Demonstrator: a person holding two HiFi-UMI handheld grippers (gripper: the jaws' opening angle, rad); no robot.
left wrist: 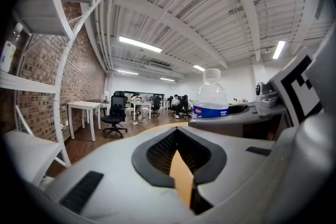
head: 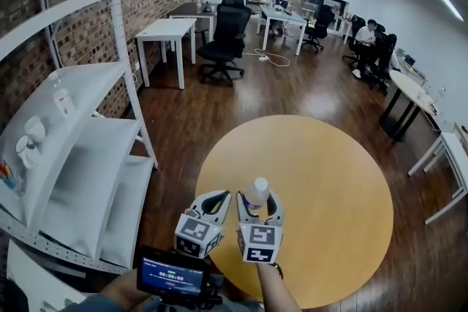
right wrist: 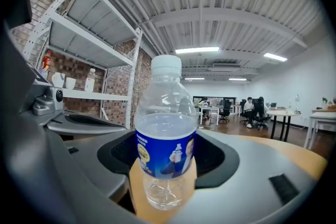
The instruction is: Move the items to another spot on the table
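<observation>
Water bottle (right wrist: 167, 134), clear with a white cap and a blue label, stands upright between the two jaws of the right gripper (right wrist: 167, 168). In the right gripper view its lower body fills the gap from one jaw to the other. The dark curved recesses of the jaws wrap it on both sides at label height. The jaws stand wide apart and are closed against the bottle's sides. Its neck and cap rise well above the jaw tops. Below its base, the yellow round table (right wrist: 294, 152) shows through the gap; whether the base touches the tabletop I cannot tell.

From the head view the bottle (head: 256, 195) sits just inside the tips of the right gripper (head: 258, 201), cap upward, over the near part of the table (head: 329, 186). The gripper's marker cube (head: 259, 241) lies behind the jaws, toward the person.

The left gripper (left wrist: 177, 134) has its jaws brought together, with only a thin sliver of tabletop visible between them and nothing in that slit. In its own view the bottle (left wrist: 211, 97) appears outside its jaws, off to their right side and above the neighbouring gripper's body. In the head view the left gripper (head: 217, 198) lies just beside the right one, tips pointing the same way, apart from the bottle.
</observation>
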